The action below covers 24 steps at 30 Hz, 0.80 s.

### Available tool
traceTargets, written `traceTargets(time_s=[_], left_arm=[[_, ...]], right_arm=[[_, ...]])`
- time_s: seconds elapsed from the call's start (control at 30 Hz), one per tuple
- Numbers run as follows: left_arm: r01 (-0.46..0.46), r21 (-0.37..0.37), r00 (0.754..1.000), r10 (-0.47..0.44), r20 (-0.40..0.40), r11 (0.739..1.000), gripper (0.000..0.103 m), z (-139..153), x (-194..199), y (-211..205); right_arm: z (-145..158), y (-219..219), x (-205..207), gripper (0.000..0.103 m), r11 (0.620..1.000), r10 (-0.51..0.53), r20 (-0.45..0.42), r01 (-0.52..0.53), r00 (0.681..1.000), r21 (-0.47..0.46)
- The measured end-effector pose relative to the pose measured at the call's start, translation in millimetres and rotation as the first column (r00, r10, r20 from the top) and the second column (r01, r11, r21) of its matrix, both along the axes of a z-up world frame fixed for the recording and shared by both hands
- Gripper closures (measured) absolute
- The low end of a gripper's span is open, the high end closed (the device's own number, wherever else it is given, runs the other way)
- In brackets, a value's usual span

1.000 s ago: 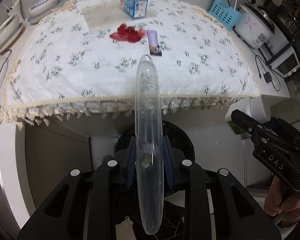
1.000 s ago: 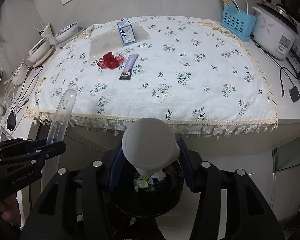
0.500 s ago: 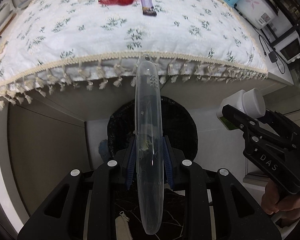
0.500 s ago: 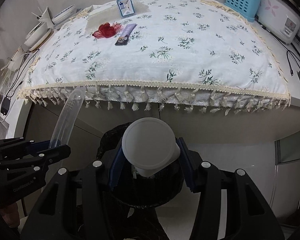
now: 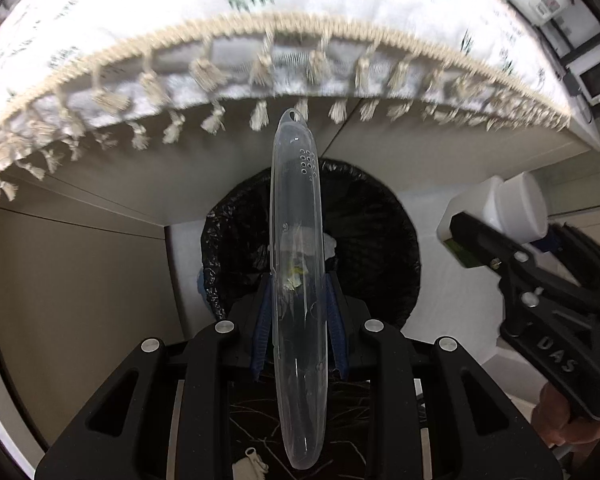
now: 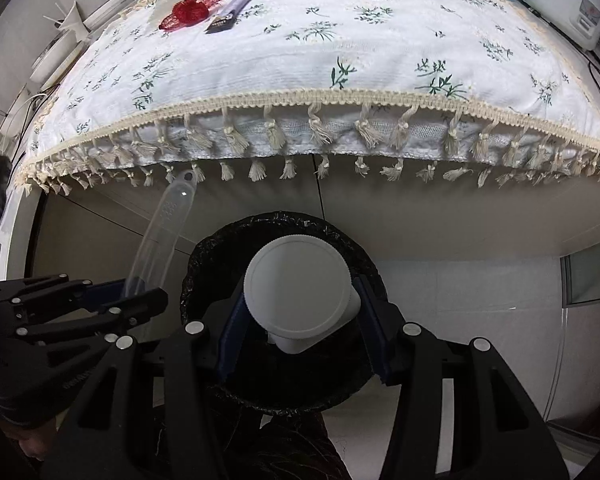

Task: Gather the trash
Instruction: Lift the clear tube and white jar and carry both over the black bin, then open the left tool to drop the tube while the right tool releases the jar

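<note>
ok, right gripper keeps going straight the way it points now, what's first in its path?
Most likely the black-lined trash bin: the right gripper, shut on the white bottle, points into its opening. Depth inside is unclear.

A long clear plastic case (image 5: 296, 280) and a white capped bottle (image 6: 298, 296) hang over the black-lined bin (image 6: 220, 248) below the bench's front edge.

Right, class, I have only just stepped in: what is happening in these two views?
A person is clearing trash with two handheld tongs. The left tongs are clamped on a clear plastic toothbrush case, and the right tongs grip a white plastic bottle by its body. Both are held over a bin lined with a black bag, below the fringed tablecloth. A red mesh scrap and a purple wrapper remain on the table.
</note>
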State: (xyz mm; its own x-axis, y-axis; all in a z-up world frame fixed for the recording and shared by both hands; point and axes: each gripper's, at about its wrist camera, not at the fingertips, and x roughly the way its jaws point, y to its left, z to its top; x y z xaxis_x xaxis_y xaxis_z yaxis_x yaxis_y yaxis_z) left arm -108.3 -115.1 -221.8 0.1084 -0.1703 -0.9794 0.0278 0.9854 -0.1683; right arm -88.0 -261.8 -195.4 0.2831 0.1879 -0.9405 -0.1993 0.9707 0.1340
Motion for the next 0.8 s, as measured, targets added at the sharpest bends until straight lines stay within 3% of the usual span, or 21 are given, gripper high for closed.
traceTargets(time_s=[0.27,0.8], left_arm=[[0.040,0.026,0.998,-0.038,-0.058,0.999,0.078,-40.5,-0.2,-5.7],[0.063,0.037,0.997,-0.062,-0.034,0.997,0.078,-88.7,12.7,-42.4]], right_arm=[[-18.4,1.1,4.4,0.055,1.000,-0.005,0.003,0.005,1.000,-0.004],[-37.7,-44.3,0.9,0.055,0.994,-0.110,-0.029,0.109,0.994,-0.032]])
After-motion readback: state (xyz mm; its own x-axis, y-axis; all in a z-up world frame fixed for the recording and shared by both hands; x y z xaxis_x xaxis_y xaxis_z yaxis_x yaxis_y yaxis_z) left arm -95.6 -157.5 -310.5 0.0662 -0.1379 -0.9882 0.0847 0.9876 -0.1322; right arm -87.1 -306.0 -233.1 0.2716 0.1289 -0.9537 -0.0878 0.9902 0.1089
